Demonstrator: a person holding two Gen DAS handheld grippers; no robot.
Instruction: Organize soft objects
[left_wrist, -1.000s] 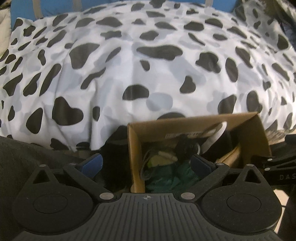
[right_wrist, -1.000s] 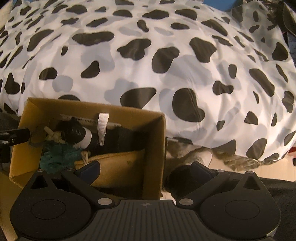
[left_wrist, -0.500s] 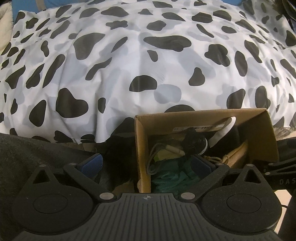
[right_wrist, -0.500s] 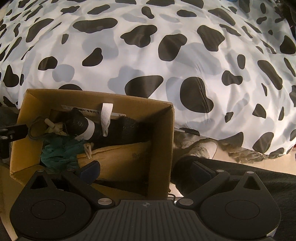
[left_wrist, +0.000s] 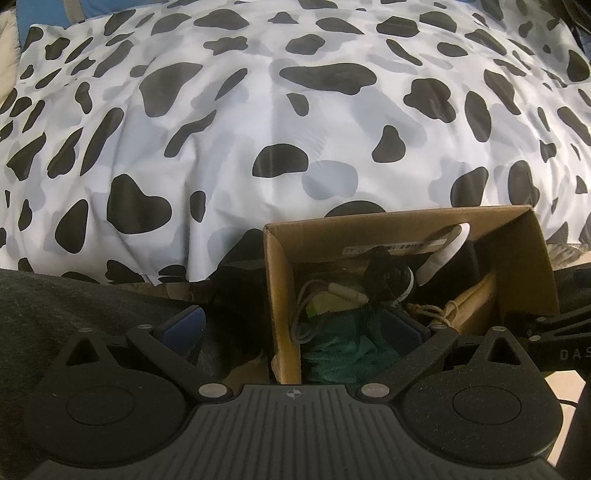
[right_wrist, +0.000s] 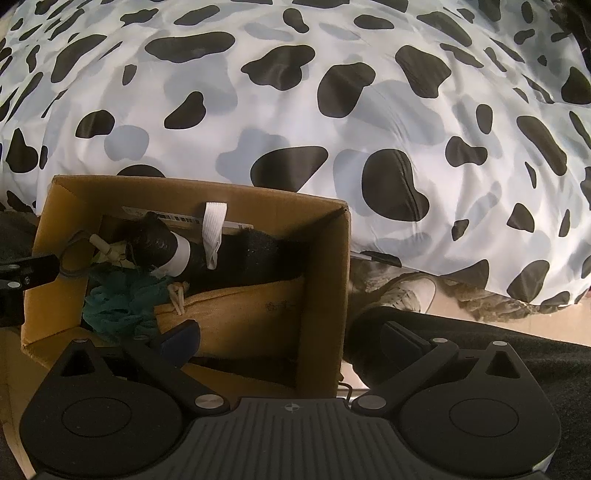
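Tools (left_wrist: 291, 326) (right_wrist: 291, 338) astride box wall (right_wrist: 341, 295)

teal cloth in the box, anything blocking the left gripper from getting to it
Nothing visible blocks it. The left gripper is open, straddling the cardboard box's left wall, and its inner finger is already beside the teal cloth, which lies uncovered at the near end.

Black ribbed gripper body, silver screws, blue-padded fingers (left_wrist: 400, 326)

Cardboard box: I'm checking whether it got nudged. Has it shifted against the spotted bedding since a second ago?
Cannot tell. The cardboard box sits lower and further right against the cow-print bedding, but both wrist cameras moved themselves.
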